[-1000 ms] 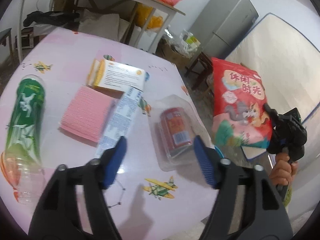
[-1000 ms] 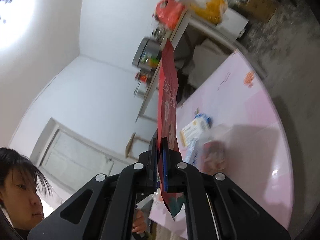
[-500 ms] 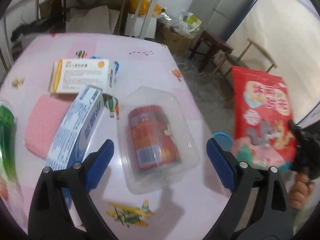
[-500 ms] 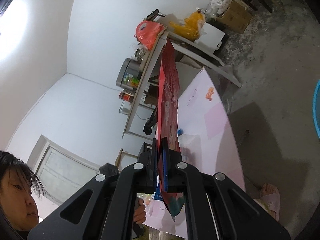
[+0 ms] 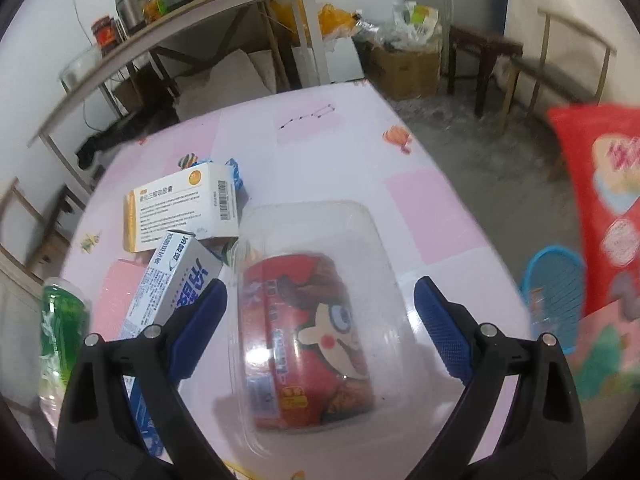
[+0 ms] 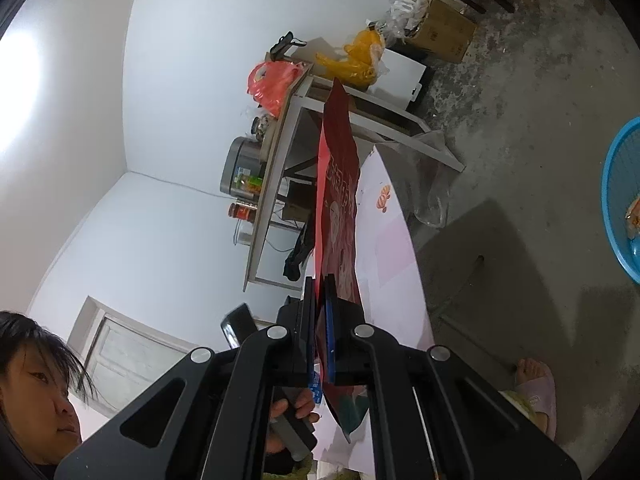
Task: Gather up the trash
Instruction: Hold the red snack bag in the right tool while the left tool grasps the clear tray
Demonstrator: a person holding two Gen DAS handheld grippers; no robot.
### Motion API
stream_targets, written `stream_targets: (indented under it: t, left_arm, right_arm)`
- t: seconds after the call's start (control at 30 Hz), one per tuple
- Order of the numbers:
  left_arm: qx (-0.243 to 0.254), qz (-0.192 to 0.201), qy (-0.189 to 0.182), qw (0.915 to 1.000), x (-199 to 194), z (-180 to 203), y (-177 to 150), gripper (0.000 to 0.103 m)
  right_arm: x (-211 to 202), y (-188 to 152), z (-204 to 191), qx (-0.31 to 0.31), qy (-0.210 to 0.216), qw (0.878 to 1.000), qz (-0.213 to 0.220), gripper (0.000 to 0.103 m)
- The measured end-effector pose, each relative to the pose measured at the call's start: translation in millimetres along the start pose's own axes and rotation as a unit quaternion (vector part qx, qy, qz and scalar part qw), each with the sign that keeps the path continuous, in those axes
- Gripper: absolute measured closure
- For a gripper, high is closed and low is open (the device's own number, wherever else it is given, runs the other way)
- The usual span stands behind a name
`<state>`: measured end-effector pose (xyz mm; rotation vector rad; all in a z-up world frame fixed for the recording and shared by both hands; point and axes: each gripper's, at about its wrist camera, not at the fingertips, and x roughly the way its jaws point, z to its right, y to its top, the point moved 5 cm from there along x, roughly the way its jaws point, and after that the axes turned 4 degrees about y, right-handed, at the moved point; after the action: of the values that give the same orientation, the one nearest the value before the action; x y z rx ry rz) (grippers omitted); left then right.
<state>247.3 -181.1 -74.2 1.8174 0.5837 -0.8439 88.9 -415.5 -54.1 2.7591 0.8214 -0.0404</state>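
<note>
On the pink table [image 5: 320, 152] lies a clear plastic clamshell [image 5: 320, 280] with a red snack packet inside. My left gripper [image 5: 320, 320] hovers over it, open wide, one blue pad on each side and clear of the plastic. Left of it lie a blue-and-white toothpaste box [image 5: 176, 280], a white-and-orange medicine box [image 5: 180, 208], a pink cloth [image 5: 112, 304] and a green plastic bottle [image 5: 60, 328]. My right gripper [image 6: 320, 320] is shut on a red snack bag [image 6: 336, 200], held edge-on; the same red snack bag [image 5: 600, 208] hangs off the table's right side.
A blue plastic basket [image 5: 556, 288] stands on the concrete floor to the right; the blue basket [image 6: 624, 200] also shows at the right wrist view's edge. A long shelf table [image 5: 180, 28] with jars and a cooker stands behind. A person's slippered foot [image 6: 532, 388] is on the floor.
My left gripper has moved toward the clamshell and opened wider, now straddling it. The red bag in my right gripper has swung off the table, toward the floor and the blue basket.
</note>
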Motion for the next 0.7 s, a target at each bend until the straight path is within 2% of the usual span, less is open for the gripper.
stream_targets:
  t: [0.23, 0.33, 0.7]
  left_arm:
    - [-0.007, -0.028, 0.013, 0.9995, 12.8, -9.2, -7.9, 0.012]
    - [-0.015, -0.047, -0.002, 0.9988, 19.6, -13.5, -11.7, 0.012]
    - [-0.05, -0.076, -0.041, 0.995, 19.1, -32.7, -18.8, 0.013]
  right_arm:
    - [-2.5, 5.0, 12.4, 0.013, 0.008, 1.0, 0.0, 0.098]
    - [-1.2, 4.6, 16.9, 0.019, 0.013, 1.0, -0.002, 0.098]
    - [3.0, 1.1, 21.2, 0.031, 0.022, 0.999, -0.006, 0.098]
